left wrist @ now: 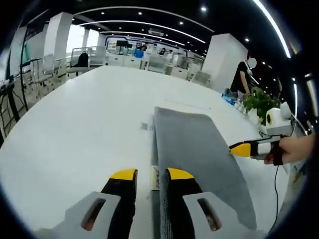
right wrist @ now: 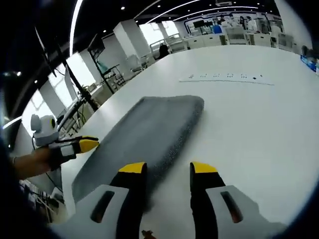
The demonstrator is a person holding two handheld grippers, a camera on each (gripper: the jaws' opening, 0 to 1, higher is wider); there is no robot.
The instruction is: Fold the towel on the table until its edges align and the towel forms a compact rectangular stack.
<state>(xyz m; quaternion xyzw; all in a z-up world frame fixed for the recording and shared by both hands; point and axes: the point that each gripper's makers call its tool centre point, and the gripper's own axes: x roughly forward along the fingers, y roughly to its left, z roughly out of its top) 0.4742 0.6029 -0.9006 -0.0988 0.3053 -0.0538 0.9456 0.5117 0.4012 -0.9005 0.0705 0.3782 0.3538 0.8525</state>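
We're holding the left gripper [left wrist: 151,174] w/ jaws parted a little, straddling the near edge of the grey towel [left wrist: 197,149]; a strip of cloth is sitting in the gap, but we can't tell if the pads are biting it yet. The towel is lying flat on the white table [left wrist: 84,124], already a long narrow band, its long axis running straight away from this gripper toward the far short edge. In the right gripper view the right gripper [right wrist: 167,169] is standing open w/ nothing b/w the jaws, hovering over the towel's [right wrist: 149,129] other long edge, one jaw over cloth, one over bare table [right wrist: 249,124]. So both grippers are sitting at the near end, on opposite long sides; left looks nearer to a real hold. We're judging the next fold as near short edge carried along the long axis to the far one. Beyond: potted plant [left wrist: 259,102], person [left wrist: 242,74] standing by a pillar.
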